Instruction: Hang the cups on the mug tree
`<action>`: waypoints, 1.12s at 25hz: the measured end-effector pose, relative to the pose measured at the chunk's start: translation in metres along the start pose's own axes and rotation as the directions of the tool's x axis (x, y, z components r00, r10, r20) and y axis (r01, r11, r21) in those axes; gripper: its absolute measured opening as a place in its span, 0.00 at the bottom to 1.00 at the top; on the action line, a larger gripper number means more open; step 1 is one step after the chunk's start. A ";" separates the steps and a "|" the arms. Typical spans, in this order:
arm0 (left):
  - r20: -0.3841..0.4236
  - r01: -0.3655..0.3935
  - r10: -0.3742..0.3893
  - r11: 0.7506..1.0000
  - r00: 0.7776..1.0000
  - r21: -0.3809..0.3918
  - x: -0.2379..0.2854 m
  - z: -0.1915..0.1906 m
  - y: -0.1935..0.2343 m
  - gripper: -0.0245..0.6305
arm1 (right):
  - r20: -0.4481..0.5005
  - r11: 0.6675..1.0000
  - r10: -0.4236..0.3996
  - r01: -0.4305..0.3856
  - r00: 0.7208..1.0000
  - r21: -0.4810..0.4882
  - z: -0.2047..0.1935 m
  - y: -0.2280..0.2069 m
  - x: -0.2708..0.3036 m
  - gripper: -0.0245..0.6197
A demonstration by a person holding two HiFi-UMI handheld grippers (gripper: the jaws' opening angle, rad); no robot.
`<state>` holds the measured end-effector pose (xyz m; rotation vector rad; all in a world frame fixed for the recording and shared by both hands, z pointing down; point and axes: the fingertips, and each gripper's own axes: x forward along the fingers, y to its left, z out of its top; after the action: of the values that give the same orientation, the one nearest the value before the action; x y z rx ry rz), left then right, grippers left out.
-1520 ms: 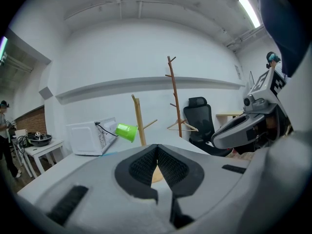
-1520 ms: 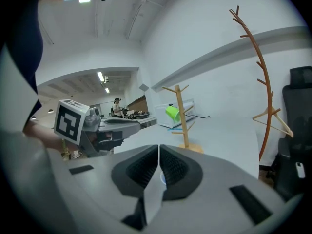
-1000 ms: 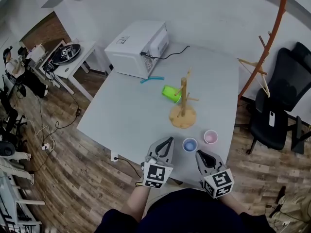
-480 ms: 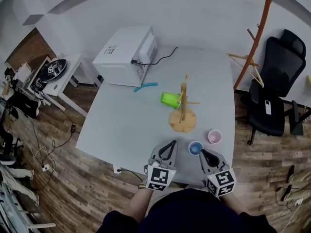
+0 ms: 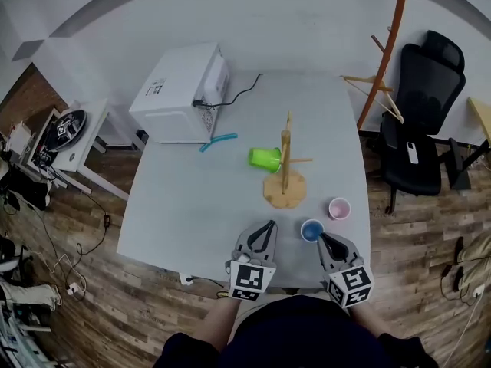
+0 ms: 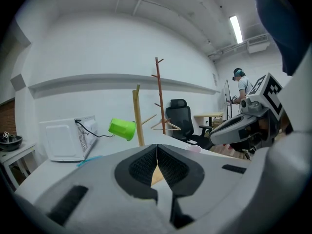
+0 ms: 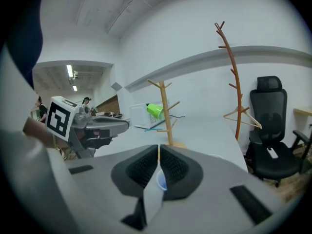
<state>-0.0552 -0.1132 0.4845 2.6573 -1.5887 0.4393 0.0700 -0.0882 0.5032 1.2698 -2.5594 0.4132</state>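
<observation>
So, nearest me, the left gripper [image 5: 268, 226] and right gripper [image 5: 323, 238] have jaws together, holding nothing. Just beyond, the blue cup [image 5: 311, 230] and pink cup [image 5: 339, 208] wait on the table [image 5: 199, 198]. Farther on, the green cup [image 5: 265, 158] seems hooked on the mug tree [image 5: 285, 159]: one done, two left

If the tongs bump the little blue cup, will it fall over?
Probably, yes: the blue cup looks small and plastic, so likely light and easy to tip. It stands upright and looks empty, so nothing should spill. Being round, it might roll.
</observation>
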 end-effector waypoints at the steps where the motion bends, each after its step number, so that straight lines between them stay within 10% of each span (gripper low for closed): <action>1: -0.001 0.008 -0.008 1.000 1.000 0.000 0.000 -0.001 0.000 0.07 | 0.003 1.000 -0.011 0.011 1.000 0.004 -0.001 0.000 -0.001 0.09; 12: 0.001 0.075 -0.075 0.997 0.997 -0.006 -0.004 -0.009 0.005 0.07 | -0.007 0.995 -0.078 0.079 0.997 0.064 -0.026 0.002 -0.001 0.10; 16: 0.000 0.089 -0.089 0.996 0.996 -0.009 -0.007 -0.013 0.006 0.07 | -0.009 0.992 -0.099 0.099 0.995 0.076 -0.035 -0.001 0.001 0.32; 28: -0.017 0.091 -0.091 0.996 0.996 -0.014 -0.015 -0.025 0.015 0.07 | -0.133 0.994 -0.105 0.107 0.985 0.005 -0.079 -0.007 0.024 0.46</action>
<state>-0.0807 -0.1040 0.5027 2.6946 -1.4538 0.4456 0.0695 -0.0811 0.5856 1.3290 -2.3710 0.4757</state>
